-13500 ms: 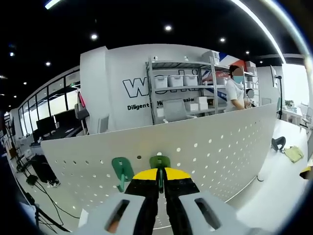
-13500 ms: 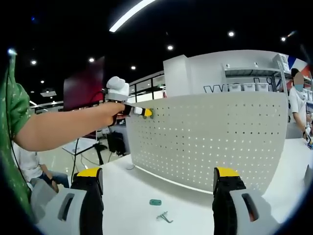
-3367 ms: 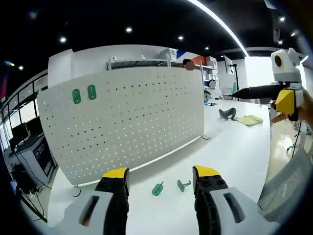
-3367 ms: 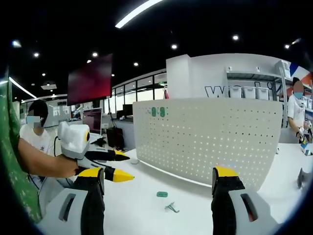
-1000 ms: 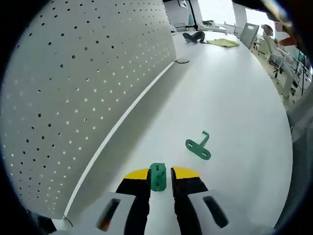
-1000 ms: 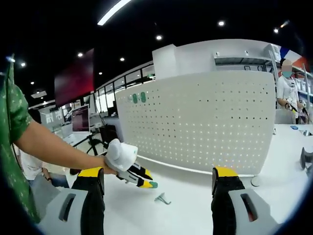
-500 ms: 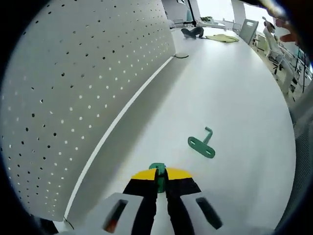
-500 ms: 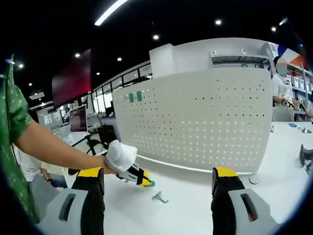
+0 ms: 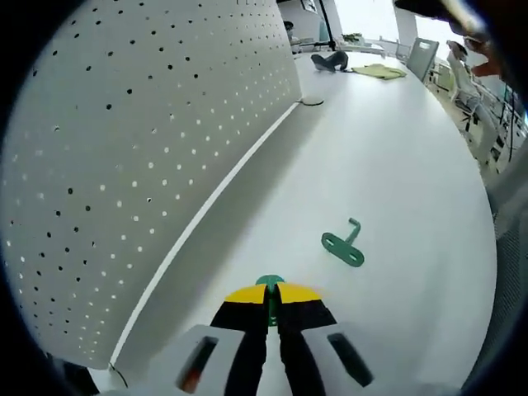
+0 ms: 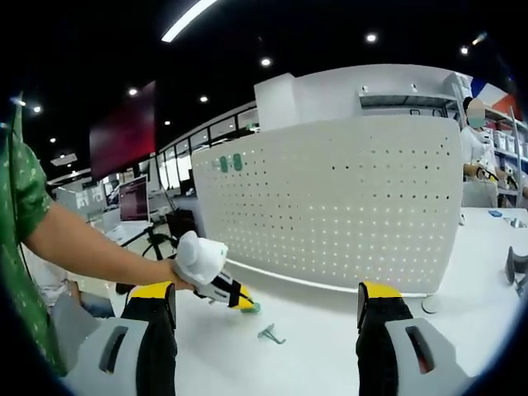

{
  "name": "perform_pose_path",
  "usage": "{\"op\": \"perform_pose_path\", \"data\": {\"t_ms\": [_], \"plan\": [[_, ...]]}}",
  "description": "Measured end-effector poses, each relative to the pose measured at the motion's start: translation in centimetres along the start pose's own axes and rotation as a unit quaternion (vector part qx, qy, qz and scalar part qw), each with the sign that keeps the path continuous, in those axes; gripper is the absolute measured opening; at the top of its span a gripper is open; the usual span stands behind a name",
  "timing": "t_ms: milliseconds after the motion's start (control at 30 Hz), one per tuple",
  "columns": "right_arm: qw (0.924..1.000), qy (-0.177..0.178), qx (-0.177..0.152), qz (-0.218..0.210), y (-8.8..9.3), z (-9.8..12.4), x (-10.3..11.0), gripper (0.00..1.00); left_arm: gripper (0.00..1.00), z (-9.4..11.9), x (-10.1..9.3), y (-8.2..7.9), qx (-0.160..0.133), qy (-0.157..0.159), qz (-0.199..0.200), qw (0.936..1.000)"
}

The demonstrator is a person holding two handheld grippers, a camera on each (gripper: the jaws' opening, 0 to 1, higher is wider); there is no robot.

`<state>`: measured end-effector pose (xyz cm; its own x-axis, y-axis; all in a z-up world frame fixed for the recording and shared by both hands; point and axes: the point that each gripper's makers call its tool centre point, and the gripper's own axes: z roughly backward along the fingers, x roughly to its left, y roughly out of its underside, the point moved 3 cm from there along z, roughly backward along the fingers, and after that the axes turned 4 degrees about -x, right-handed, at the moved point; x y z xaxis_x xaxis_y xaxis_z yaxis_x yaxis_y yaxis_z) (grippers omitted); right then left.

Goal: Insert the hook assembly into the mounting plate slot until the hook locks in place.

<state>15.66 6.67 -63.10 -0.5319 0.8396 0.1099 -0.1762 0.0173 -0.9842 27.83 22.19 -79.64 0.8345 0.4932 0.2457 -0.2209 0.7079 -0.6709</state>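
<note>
Presently we list one green hook [image 9: 269, 290], small, light, rigid plastic by our judgement, pinched edgewise by its flat plate in our left gripper [image 9: 270, 299] low over the bench [image 9: 396, 165], right gripper [image 10: 268, 309] spread idle, pegboard [image 9: 148, 124] beside.

I can find no words, numbers or signs to read here. The white board with holes [image 10: 346, 198] has no writing on it. The wall [image 10: 330, 91] behind that board looks plain from where I am; the board covers its lower part. The red screen [image 10: 124, 132] up to the left of the board is too blurry to tell if it has any letters.
</note>
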Motion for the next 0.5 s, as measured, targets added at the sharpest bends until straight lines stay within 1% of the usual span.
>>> {"op": "perform_pose_path", "data": {"t_ms": [200, 267, 467, 500], "plan": [[1.0, -0.007, -0.002, 0.007, -0.5, -0.3, 0.5, 0.92, 0.03, 2.1, 0.3, -1.4, -0.037, -0.009, 0.009, 0.9992], [0.9999, -0.011, -0.001, 0.009, -0.6, -0.4, 0.8, 0.92, 0.03, 2.8, 0.3, -2.0, -0.052, -0.013, 0.02, 0.9984], [0.9997, -0.02, -0.001, 0.016, -1.1, -0.6, 1.5, 0.92, 0.03, 5.4, 0.4, -3.7, -0.094, -0.026, 0.031, 0.9947], [0.9996, -0.022, -0.003, 0.017, -1.3, -0.6, 1.6, 0.91, 0.03, 6.0, 0.3, -4.2, -0.105, -0.029, 0.036, 0.9934]]}}
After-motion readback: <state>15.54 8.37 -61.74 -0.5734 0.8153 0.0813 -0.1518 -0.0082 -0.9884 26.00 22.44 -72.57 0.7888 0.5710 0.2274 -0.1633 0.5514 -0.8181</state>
